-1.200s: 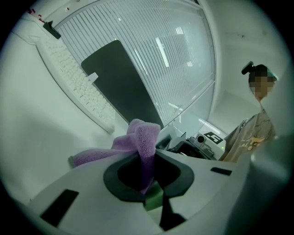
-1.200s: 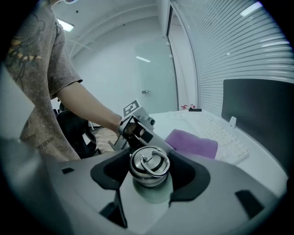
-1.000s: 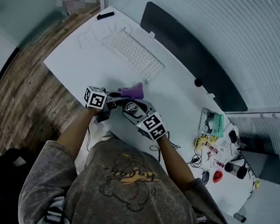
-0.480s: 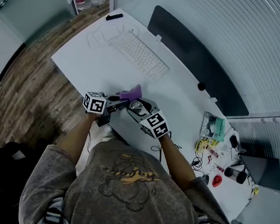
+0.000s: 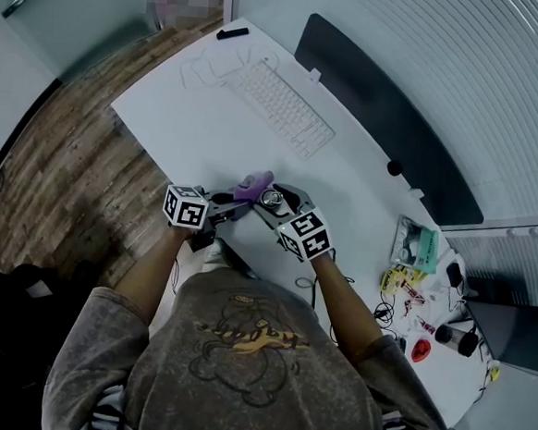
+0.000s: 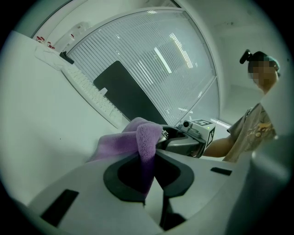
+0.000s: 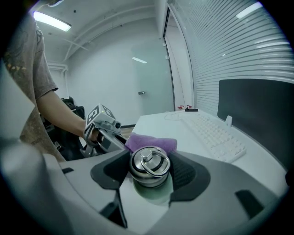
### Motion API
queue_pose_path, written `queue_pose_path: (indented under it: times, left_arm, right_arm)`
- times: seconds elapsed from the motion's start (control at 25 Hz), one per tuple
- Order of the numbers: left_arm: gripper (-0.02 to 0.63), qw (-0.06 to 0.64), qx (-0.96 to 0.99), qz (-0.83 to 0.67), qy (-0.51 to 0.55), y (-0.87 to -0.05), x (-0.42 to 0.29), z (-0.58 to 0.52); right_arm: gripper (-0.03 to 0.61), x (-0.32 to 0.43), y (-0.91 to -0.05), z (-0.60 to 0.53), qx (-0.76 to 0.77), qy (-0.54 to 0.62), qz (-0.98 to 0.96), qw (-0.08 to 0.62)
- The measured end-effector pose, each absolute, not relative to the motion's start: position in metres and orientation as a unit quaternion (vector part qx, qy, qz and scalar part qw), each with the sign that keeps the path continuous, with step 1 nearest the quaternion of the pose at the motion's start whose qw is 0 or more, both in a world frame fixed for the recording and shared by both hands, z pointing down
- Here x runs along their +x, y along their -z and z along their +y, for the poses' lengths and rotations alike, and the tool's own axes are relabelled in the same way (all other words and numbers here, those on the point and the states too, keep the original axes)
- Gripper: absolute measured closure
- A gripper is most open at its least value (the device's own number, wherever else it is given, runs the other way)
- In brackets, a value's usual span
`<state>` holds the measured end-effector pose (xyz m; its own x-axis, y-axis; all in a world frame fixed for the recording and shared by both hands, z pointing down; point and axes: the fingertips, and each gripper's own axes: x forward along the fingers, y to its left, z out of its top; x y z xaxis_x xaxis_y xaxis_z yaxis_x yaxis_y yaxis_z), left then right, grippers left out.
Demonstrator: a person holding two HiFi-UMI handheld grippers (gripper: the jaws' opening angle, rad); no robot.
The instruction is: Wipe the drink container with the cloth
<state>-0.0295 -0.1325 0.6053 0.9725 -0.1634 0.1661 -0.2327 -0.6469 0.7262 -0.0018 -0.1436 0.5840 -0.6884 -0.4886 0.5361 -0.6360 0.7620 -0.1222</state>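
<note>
My right gripper (image 7: pixel 148 176) is shut on the drink container (image 7: pixel 149 170), a pale green bottle with a round steel lid and ring pull (image 5: pixel 270 198). A purple cloth (image 6: pixel 133 144) is pinched in my left gripper (image 6: pixel 146 172). In the right gripper view the cloth (image 7: pixel 151 142) lies against the far side of the lid. From the head view both grippers meet over the white desk near its front edge, the left gripper (image 5: pixel 234 203) reaching in from the left, the right gripper (image 5: pixel 274 205) just beside it, with the cloth (image 5: pixel 251 186) bunched against the container.
A white keyboard (image 5: pixel 280 107) lies further back on the desk (image 5: pixel 183 133), with a dark monitor (image 5: pixel 388 112) behind it. Small clutter and cables (image 5: pixel 412 276) sit at the right end. The desk's front edge drops to a wooden floor (image 5: pixel 59 174).
The left gripper has slid the cloth sideways along the container; the cloth now sits closer against the lid. The right gripper has kept still with the container.
</note>
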Motion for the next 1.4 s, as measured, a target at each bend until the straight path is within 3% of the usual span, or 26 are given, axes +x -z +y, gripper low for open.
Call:
queue_pose_path:
  times: [0.8,1.4]
  left_arm:
    - [0.563,0.366,0.92,-0.091,-0.103,-0.621,0.001,-0.061]
    - [0.563,0.349,0.918,-0.165,-0.094,-0.623,0.04,-0.068]
  right_arm:
    - [0.31,-0.002,-0.585,-0.143,0.317,-0.157,-0.903,0.243]
    - [0.31,-0.002,-0.585,-0.143,0.33,-0.168,-0.897,0.242]
